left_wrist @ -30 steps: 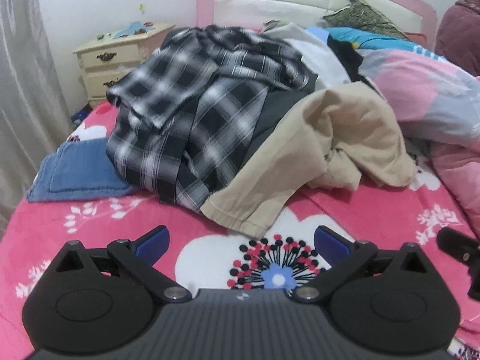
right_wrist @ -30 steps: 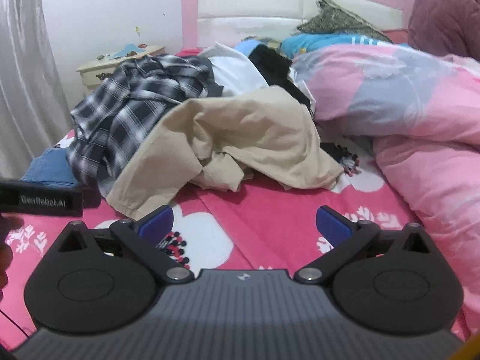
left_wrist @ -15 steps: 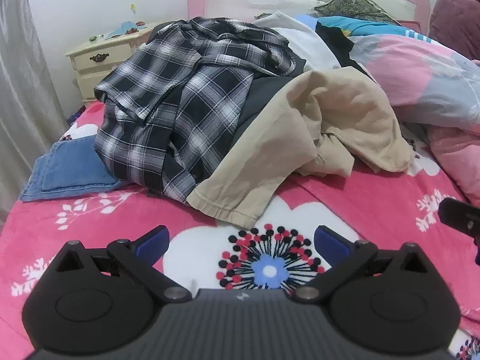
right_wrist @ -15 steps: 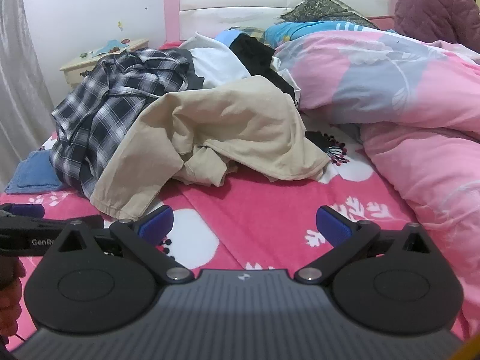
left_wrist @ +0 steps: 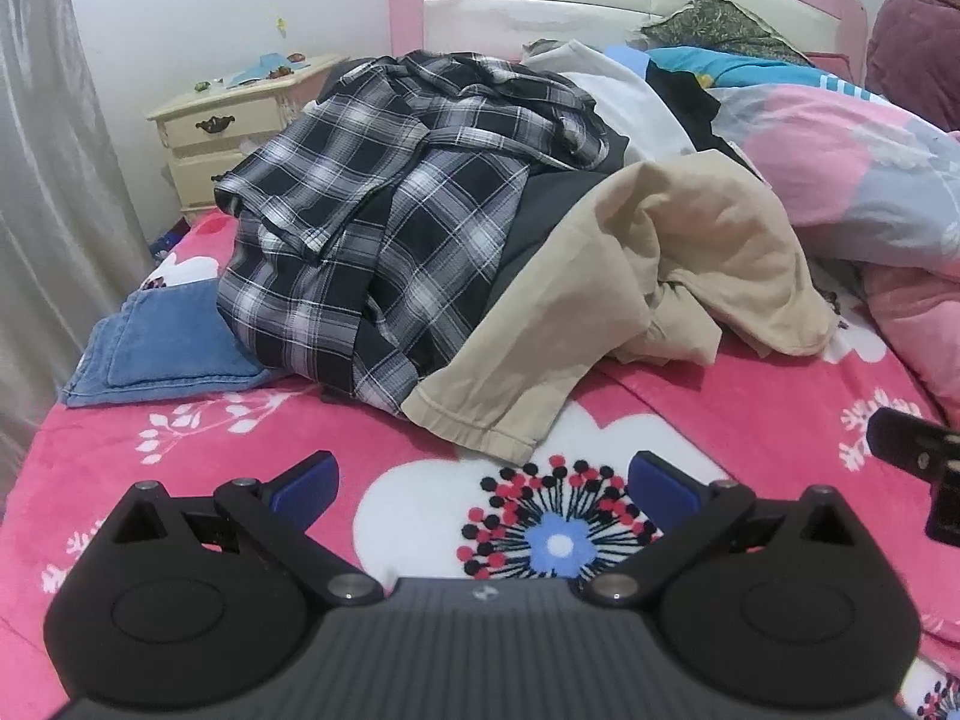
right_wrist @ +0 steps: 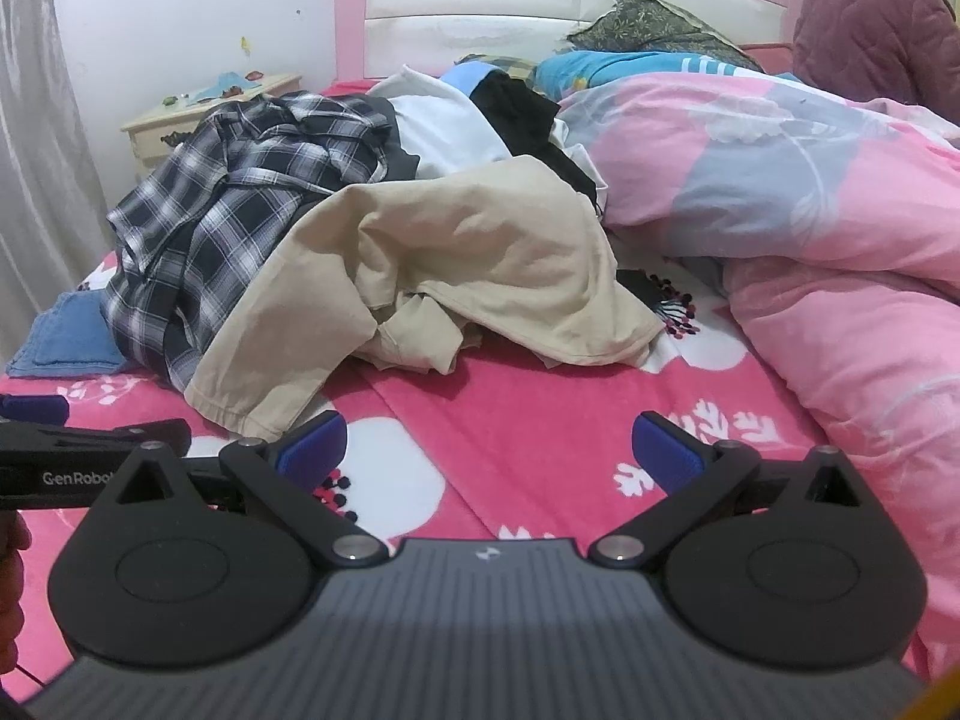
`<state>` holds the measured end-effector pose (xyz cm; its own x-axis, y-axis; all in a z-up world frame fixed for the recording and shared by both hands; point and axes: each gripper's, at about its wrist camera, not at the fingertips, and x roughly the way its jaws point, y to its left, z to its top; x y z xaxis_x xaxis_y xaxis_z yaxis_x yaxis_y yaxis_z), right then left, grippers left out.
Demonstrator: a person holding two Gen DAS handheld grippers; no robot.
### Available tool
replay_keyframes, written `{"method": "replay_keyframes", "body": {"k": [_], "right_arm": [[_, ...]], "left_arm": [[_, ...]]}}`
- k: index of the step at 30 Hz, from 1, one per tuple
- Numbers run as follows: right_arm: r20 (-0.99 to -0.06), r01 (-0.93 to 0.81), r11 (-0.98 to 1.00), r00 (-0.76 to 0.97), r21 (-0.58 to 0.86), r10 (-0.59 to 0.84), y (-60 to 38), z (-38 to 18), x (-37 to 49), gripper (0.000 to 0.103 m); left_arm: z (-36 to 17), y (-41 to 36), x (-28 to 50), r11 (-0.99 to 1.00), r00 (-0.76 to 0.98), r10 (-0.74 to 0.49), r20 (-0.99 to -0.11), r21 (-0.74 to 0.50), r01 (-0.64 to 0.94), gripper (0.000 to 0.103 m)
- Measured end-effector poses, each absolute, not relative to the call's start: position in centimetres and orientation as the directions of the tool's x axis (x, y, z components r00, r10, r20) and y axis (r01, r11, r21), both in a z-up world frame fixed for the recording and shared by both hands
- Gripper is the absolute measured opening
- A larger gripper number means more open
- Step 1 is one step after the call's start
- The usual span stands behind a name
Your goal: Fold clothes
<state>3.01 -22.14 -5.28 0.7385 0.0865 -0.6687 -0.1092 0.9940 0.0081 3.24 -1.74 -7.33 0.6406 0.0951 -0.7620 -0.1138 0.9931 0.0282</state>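
A heap of clothes lies on a pink flowered bed sheet (left_wrist: 720, 420). A beige garment (left_wrist: 600, 300) (right_wrist: 480, 264) drapes over the front of the heap, its cuffed end nearest to me. A black-and-white plaid shirt (left_wrist: 390, 210) (right_wrist: 228, 210) lies to its left, over dark cloth. Folded blue jeans (left_wrist: 162, 348) (right_wrist: 66, 336) lie flat at the far left. My left gripper (left_wrist: 483, 480) is open above the sheet, just short of the beige cuff. My right gripper (right_wrist: 489, 447) is open too, nothing between its fingers, also short of the beige garment.
A pink and grey duvet (right_wrist: 810, 228) is bunched on the right. White and black clothes (right_wrist: 456, 120) lie behind the heap by the pink headboard (right_wrist: 540, 6). A cream nightstand (left_wrist: 228, 126) stands left. A person in a purple jacket (right_wrist: 870, 24) sits far right.
Both grippers have moved forward toward the heap, so the clothes look larger and nearer. Their jaws stay open and the clothes have not moved.
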Motion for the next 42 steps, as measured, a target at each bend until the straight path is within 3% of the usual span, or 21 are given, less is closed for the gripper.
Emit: {"method": "replay_keyframes", "body": {"k": [30,42], "right_arm": [[-0.712,-0.099,0.995,0.698,0.010,0.076,-21.9,-6.4,3.7,0.102],[-0.693,-0.104,0.994,0.716,0.019,0.088,-22.2,-6.6,3.7,0.102]], "left_arm": [[-7.8,-1.5,3.2,0.992,0.681,0.081,-0.728,-0.005,-0.124,0.103],[-7.7,0.0,4.3,0.982,0.725,-0.048,-0.687,-0.164,-0.089,0.103]]}}
